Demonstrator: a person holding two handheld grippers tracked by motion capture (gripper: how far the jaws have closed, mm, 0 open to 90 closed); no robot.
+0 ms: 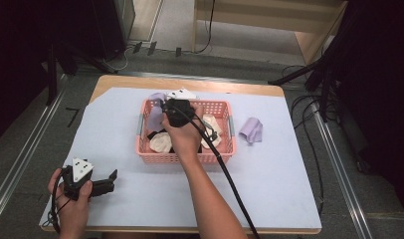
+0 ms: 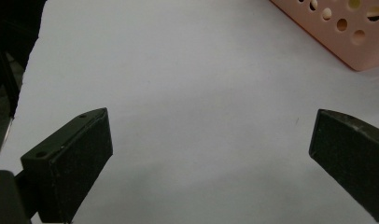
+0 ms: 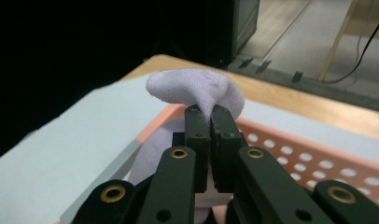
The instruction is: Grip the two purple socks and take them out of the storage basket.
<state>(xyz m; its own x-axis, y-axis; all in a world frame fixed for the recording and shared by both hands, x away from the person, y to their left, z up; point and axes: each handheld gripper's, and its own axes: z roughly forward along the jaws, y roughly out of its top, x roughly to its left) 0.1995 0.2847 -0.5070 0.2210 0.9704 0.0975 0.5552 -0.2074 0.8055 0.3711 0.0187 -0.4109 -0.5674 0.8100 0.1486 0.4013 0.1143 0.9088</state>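
Lilac knitted sock (image 3: 197, 88) is clamped in right gripper (image 3: 210, 116) above pink perforated plastic basket (image 1: 225, 149); cream socks (image 1: 161, 142) remain inside. Left gripper (image 1: 108, 181) rests, jaws apart.

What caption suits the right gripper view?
Right gripper pinches a lilac sock above the pink basket.

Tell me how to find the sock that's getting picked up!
Find the pink basket in the middle of the table. At its far left corner, the right hand-held gripper pinches a pale purple sock. The other purple sock lies on the table, right of the basket.
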